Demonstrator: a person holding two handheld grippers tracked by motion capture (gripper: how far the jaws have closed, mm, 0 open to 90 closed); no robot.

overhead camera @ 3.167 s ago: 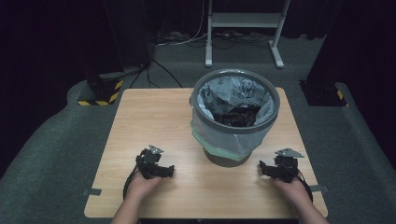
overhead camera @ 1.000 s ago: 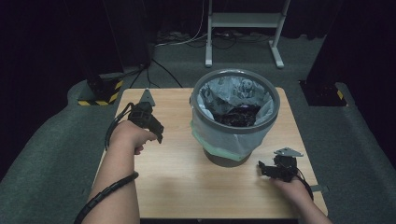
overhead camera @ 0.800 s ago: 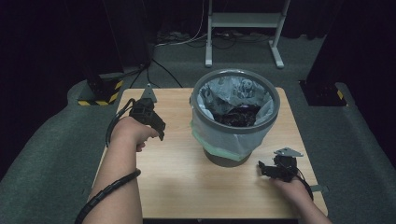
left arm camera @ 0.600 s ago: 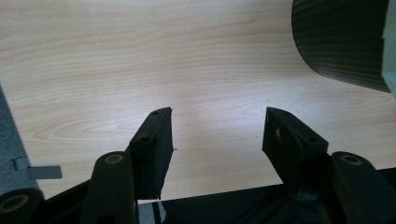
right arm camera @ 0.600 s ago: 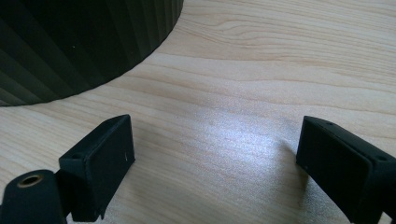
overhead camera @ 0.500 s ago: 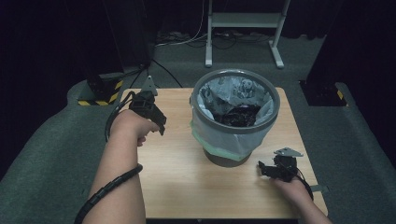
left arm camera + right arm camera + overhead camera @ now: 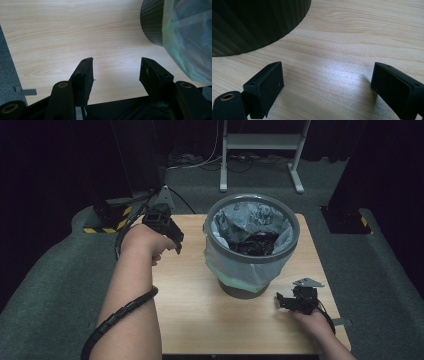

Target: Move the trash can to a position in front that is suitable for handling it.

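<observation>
Bin (image 7: 251,251), grey and ribbed, lined with a pale translucent bag (image 7: 235,270), is standing on the far middle of the wooden table (image 7: 190,315), with dark contents lying at its bottom. I am holding my left gripper (image 7: 172,239) raised above the table's far left corner, just beside the bin's rim but apart from it, my forearm reaching forward with the cable coiling along it. In the left gripper view its jaws are standing spread with nothing between them, bare tabletop showing in the gap (image 7: 116,71), and the bin's ribbed wall (image 7: 152,22) and folded-over bag are sitting at the upper right. I am resting my right gripper (image 7: 281,301) low on the table near its right front corner, pointing toward the bin's base and near it. In the right gripper view these jaws are gaping wide and empty over the wood (image 7: 327,82), the bin's dark ribbed base (image 7: 257,22) lying beyond them.
</observation>
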